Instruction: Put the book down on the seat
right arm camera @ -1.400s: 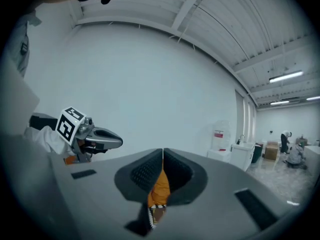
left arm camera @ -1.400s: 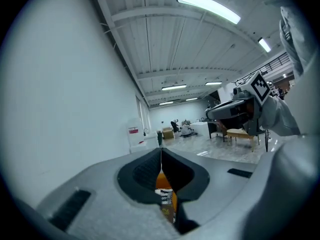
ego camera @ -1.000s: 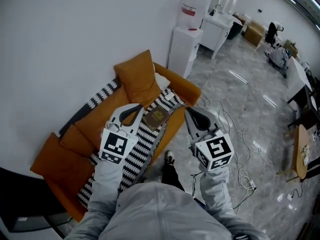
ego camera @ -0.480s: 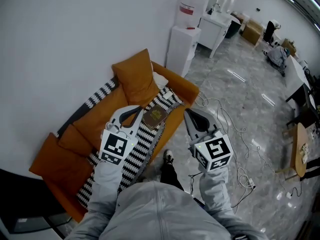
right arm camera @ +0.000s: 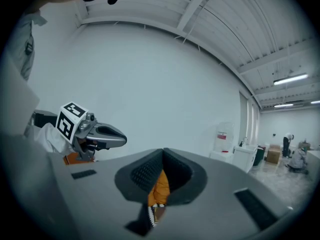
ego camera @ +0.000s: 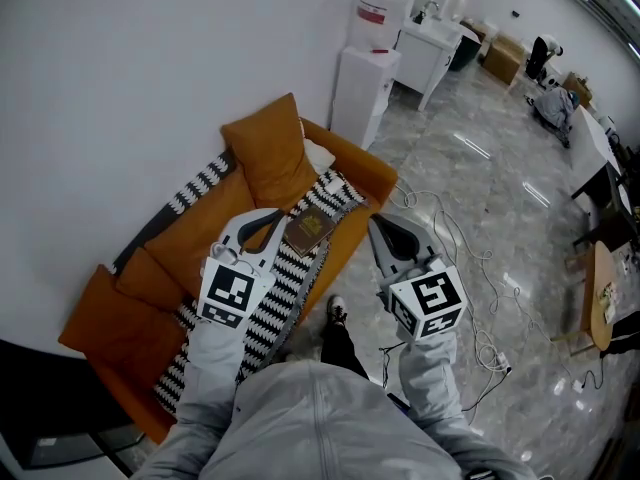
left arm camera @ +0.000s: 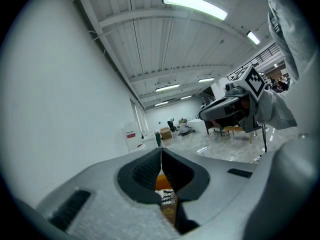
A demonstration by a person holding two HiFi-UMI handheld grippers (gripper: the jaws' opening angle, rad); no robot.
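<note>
A small brown book [ego camera: 309, 230] lies flat on the black-and-white patterned blanket [ego camera: 285, 288] that covers the seat of the orange sofa [ego camera: 195, 233]. My left gripper [ego camera: 284, 215] hovers just left of the book, its jaws closed on nothing. In the left gripper view the closed jaws [left arm camera: 161, 154] meet above the book [left arm camera: 169, 211]. My right gripper [ego camera: 372, 222] is held off the sofa's front edge, right of the book, and is also shut and empty. In the right gripper view its closed tips [right arm camera: 163, 154] stand over the orange cushion [right arm camera: 161, 186].
An orange back cushion [ego camera: 268, 153] leans at the sofa's far end. A white water dispenser [ego camera: 365, 63] stands beyond it by the wall. Cables [ego camera: 470, 268] trail over the grey marble floor at the right. The person's shoe [ego camera: 338, 314] is by the sofa front.
</note>
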